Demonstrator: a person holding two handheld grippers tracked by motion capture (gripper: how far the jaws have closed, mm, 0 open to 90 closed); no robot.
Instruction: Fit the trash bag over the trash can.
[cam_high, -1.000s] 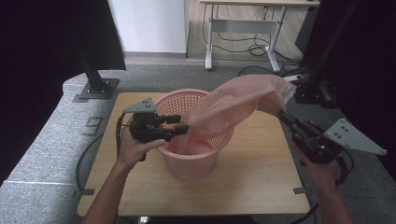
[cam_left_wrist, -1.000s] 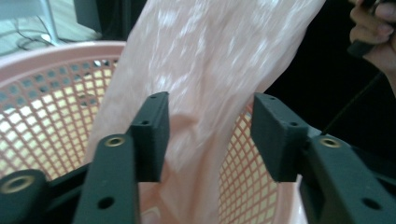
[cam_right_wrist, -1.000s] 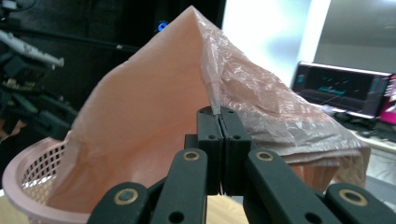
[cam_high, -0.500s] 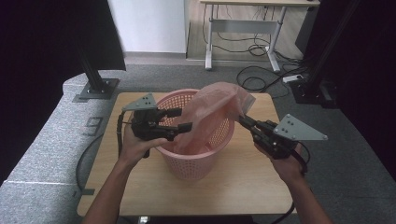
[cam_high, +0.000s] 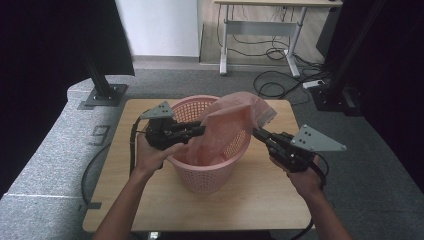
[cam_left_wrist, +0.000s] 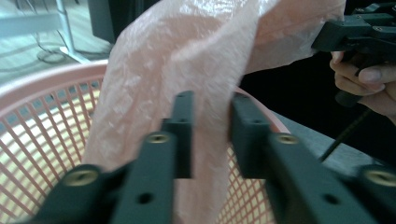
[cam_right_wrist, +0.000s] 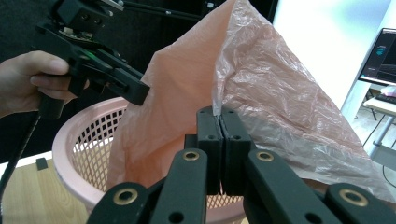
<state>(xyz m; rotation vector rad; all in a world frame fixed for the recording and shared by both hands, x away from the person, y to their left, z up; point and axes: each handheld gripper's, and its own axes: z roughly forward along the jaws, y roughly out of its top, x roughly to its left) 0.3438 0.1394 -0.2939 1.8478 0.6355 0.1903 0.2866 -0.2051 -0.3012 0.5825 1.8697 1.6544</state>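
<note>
Here the right gripper (cam_right_wrist: 219, 116) is pinching the pink bag (cam_right_wrist: 261, 88) tight above the basket (cam_high: 210, 170). The left gripper (cam_left_wrist: 210, 107), jaws just closing, is straddling a bag fold, a gap remaining. No readable writing.

Each hand carries a matte black two-jaw gripper of moulded plastic. The left gripper (cam_high: 197, 131) has a boxy body topped by a grey three-cornered plate, and a black cable trails from its rear. The right gripper (cam_high: 256, 133) bears a larger grey three-cornered plate and a black cable looping below the hand. Each jaw is a flat link arm fastened with brass-coloured round rivets and small dark screw holes, ending in rectangular block fingers (cam_right_wrist: 208, 140). Both forearms are bare, without sleeves.
</note>
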